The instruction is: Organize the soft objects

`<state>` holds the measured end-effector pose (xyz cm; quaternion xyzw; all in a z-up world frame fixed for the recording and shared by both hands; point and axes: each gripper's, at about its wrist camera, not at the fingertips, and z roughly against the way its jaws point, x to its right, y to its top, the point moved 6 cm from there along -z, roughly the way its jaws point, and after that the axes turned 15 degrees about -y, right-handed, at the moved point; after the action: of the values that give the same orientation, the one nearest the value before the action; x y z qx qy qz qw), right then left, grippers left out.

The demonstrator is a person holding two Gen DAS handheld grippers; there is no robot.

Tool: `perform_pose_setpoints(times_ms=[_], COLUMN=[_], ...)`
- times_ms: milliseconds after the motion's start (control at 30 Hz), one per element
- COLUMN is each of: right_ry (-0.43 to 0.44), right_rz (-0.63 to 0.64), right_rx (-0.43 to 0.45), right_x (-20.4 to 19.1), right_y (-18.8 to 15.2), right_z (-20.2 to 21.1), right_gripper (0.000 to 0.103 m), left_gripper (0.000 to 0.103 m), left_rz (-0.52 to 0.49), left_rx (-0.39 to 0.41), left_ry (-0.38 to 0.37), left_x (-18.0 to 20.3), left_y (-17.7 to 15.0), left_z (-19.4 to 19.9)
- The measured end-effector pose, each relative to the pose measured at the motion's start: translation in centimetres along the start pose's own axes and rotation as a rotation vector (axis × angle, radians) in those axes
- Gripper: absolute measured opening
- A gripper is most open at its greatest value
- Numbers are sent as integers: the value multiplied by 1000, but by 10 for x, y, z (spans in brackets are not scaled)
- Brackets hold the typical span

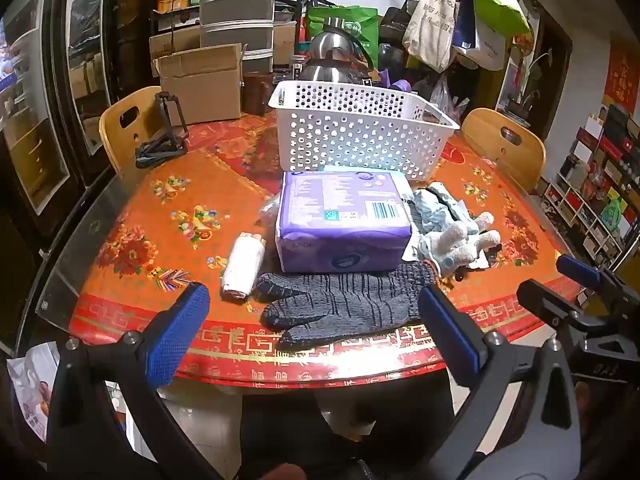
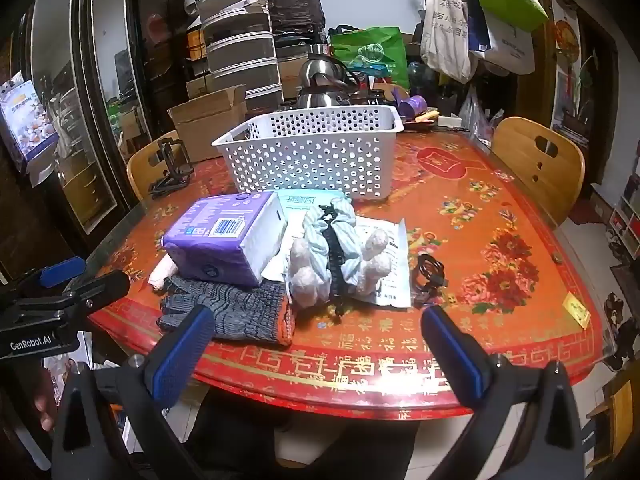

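Gloves lie before purple pack, perhaps blocking basket; both jaws released.

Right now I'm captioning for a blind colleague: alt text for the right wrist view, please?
Open right tongs hover at the near edge of a red floral table over grey knit gloves, a purple package and a plush toy. A white perforated basket stands behind them.
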<state>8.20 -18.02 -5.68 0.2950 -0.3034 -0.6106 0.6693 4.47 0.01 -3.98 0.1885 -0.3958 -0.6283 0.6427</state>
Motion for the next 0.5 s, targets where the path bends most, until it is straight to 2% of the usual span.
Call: perform_pose_setpoints(times_ms=[500], right_ry=[-2], right_rz=[3], right_rx=[-1], right_x=[-3], right_y=[1], right_z=[1], right_gripper=[103], left_gripper=[103], left_rz=[0], left_rx=[-1], left_ry=[12], left_x=[-7], left_y=[-1], left_z=[1])
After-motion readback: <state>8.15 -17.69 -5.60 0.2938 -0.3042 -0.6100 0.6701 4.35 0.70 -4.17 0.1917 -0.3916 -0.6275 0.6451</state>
